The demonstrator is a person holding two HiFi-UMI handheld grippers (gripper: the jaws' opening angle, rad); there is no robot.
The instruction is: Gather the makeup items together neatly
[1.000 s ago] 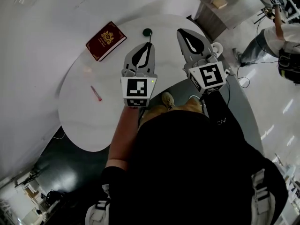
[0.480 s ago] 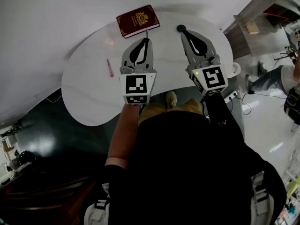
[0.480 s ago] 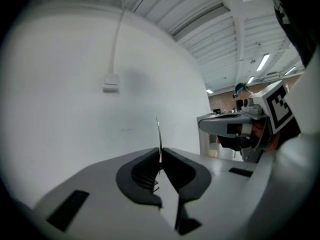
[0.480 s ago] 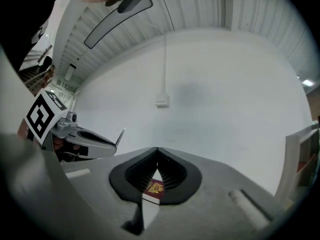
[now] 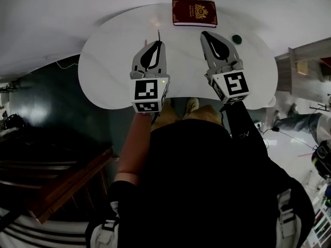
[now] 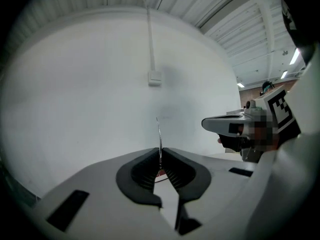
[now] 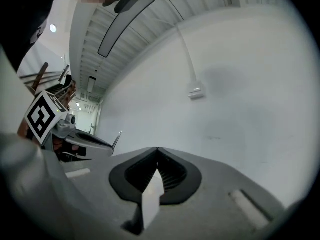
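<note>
Left gripper (image 6: pixel 160 151) first: its jaws are pinched together on a thin stick (image 6: pixel 159 131), the pale sliver caught right at the tip where the two dark pads meet. The stick runs on in line with the jaws, long axis pointing away from the person toward the white wall (image 6: pixel 100 84). In the left gripper view it rises nearly upright out of the tips. From the head view it shows as a fine line (image 5: pixel 158 34) poking forward past the left gripper (image 5: pixel 156 42), held above the counter (image 5: pixel 103 71) rather than lying on it. What kind of item the stick is cannot be told. Over to the right gripper (image 7: pixel 157 151): jaws closed flat against each other with nothing between them. Both grippers are held out in front of the person's body, side by side and well apart. They reach over the near half of the counter, marker cubes toward the person and tips toward the wall, leaning in a little toward each other. The right gripper (image 5: pixel 204 35) rides on a black-sleeved arm, the left on a bare forearm (image 5: pixel 135 149). Further out, a small dark round item (image 5: pixel 237 38) sits on the counter just right of the right gripper's tip. A dark red book (image 5: pixel 194 13) lies flat at the far edge, beyond both sets of jaws.
</note>
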